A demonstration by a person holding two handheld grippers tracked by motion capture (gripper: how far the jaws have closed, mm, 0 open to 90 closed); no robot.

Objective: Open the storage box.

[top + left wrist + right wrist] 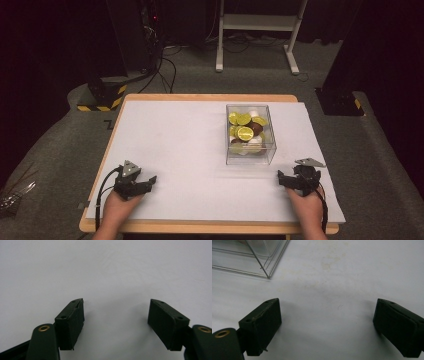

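Both hands rest low on the white worktop (180,145). The left gripper (142,182) sits at seven o'clock, its fingers (71,320) spread wide over bare white surface, nothing between them. The right gripper (290,181) sits at five o'clock, fingers (262,325) just as wide apart and empty. Up at one o'clock from centre stands a clear plastic box (250,134), holding gold-foil coins (245,133) with some brown and white pieces. The box's near corner (265,273) lies just ahead of the right gripper, apart from it.
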